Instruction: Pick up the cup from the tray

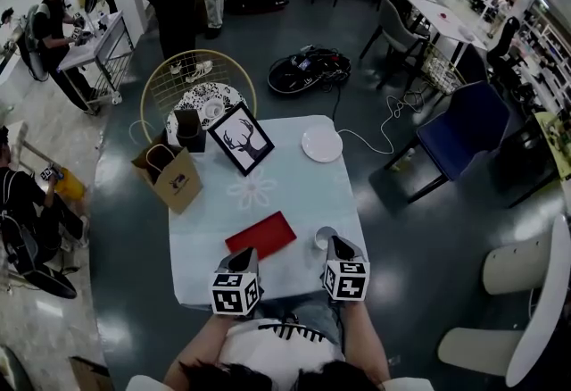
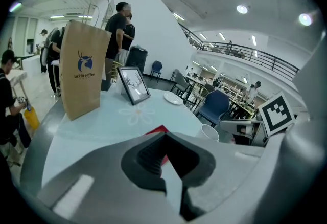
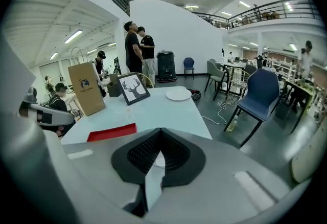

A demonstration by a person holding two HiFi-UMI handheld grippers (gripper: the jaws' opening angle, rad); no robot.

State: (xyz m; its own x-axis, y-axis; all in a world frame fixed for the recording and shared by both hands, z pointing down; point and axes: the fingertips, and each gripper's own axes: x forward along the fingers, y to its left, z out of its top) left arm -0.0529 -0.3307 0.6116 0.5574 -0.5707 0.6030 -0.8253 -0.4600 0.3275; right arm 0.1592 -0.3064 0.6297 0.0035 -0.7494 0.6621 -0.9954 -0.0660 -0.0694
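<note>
A flat red tray (image 1: 260,235) lies near the front of the pale blue table (image 1: 285,184), with nothing on it. The white cup (image 1: 326,238) stands upright on the table just right of the tray. My right gripper (image 1: 338,245) sits directly in front of the cup, jaws shut with nothing held. My left gripper (image 1: 247,255) rests at the tray's near edge, also shut with nothing held. In the left gripper view the cup (image 2: 209,132) shows to the right of the jaws and the tray (image 2: 159,130) just past them. The right gripper view shows the tray (image 3: 112,132) to the left.
Farther back on the table are a framed deer picture (image 1: 241,138), a brown paper bag (image 1: 169,175), a black box (image 1: 188,128) and a white plate (image 1: 321,145). A wire chair (image 1: 198,86) stands behind the table, a blue chair (image 1: 468,126) to the right. People stand at the back left.
</note>
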